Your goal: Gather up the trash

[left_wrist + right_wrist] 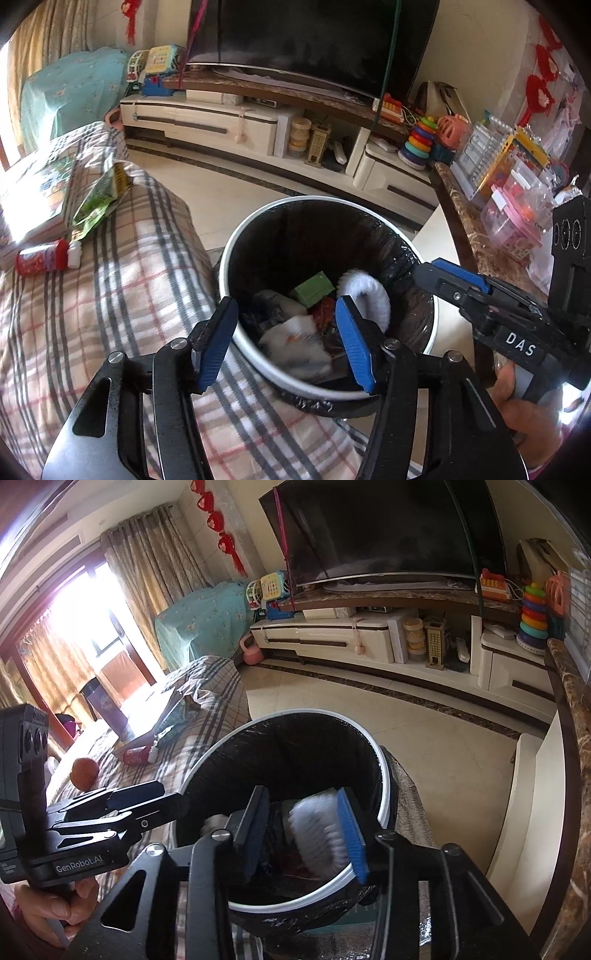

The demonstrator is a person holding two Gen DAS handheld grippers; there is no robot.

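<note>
- Left gripper [286, 341] hangs over the trash bin [236, 254], jaws spread wide and holding nothing.
- Right gripper [306, 830] is over the same bin, jaws parted, nothing clamped.
- Inside the bin: white brush [369, 295], green box [314, 290], crumpled wrappers.
- Left of the bin, on the plaid blanket [129, 295]: red bottle [46, 257], green snack bag [99, 199].
- Beyond the bin: TV cabinet [207, 122].

Both wrist views look closely down into the bin [236, 236], seemingly from opposite sides.
</note>
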